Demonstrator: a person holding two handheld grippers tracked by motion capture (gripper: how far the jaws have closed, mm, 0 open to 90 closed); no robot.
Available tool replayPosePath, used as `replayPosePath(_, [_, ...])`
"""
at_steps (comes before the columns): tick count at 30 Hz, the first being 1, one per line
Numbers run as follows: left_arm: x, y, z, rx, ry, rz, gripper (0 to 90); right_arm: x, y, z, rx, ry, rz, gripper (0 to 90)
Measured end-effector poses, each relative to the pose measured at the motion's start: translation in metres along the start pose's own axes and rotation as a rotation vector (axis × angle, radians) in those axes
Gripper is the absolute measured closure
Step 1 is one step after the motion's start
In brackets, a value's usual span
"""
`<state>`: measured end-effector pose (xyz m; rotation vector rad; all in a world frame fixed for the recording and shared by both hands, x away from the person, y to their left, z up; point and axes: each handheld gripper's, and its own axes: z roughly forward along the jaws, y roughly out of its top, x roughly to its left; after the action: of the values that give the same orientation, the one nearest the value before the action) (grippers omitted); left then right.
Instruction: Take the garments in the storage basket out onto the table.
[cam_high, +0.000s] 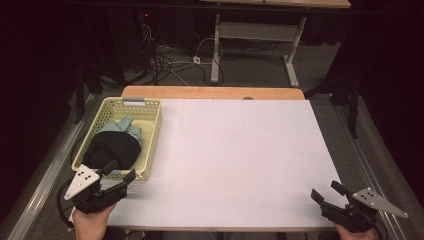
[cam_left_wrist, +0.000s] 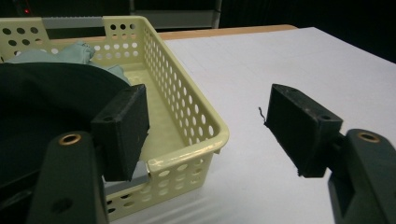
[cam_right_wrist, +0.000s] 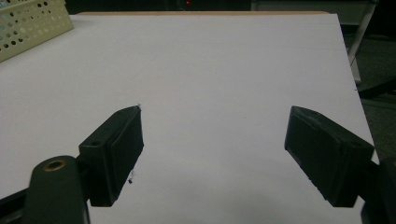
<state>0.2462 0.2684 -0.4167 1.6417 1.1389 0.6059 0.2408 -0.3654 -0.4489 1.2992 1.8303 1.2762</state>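
A pale yellow perforated basket (cam_high: 151, 131) stands at the table's left side. It holds a black garment (cam_high: 114, 146) and a light teal cloth (cam_high: 131, 128). My left gripper (cam_high: 119, 170) sits at the basket's near end, jaws wide apart. In the left gripper view (cam_left_wrist: 205, 133) the basket's near corner (cam_left_wrist: 205, 140) lies between the two pads, one pad over the black garment (cam_left_wrist: 42, 102) inside, the other over the table, neither pressing. My right gripper (cam_high: 325, 192) rests open at the near right corner of the table, and the right gripper view (cam_right_wrist: 212, 156) has nothing between its pads.
The white table top (cam_high: 240, 150) stretches between both grippers, with a wooden strip (cam_high: 210, 92) along its far edge. Beyond it are cables (cam_high: 170, 62) on the floor and the legs of another desk (cam_high: 216, 45). The basket's corner (cam_right_wrist: 28, 25) appears far left in the right gripper view.
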Motion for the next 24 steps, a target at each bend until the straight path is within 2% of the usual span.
replayPosePath(7, [0.011,0.017,-0.004,-0.014,0.021,0.006,25.3,0.0,0.0,0.0,0.0,-0.001,-0.001,20.1])
replayPosePath(14, [0.033,0.036,0.002,0.014,0.057,-0.024,20.2,0.0,0.0,0.0,0.0,-0.001,-0.001,20.1])
replayPosePath(19, [0.041,0.043,0.007,0.021,0.065,-0.035,20.2,0.0,0.0,0.0,-0.001,0.001,0.001,20.1])
replayPosePath(24, [0.048,0.05,0.014,0.05,0.076,-0.035,20.2,0.0,0.0,0.0,0.001,0.002,-0.001,20.1])
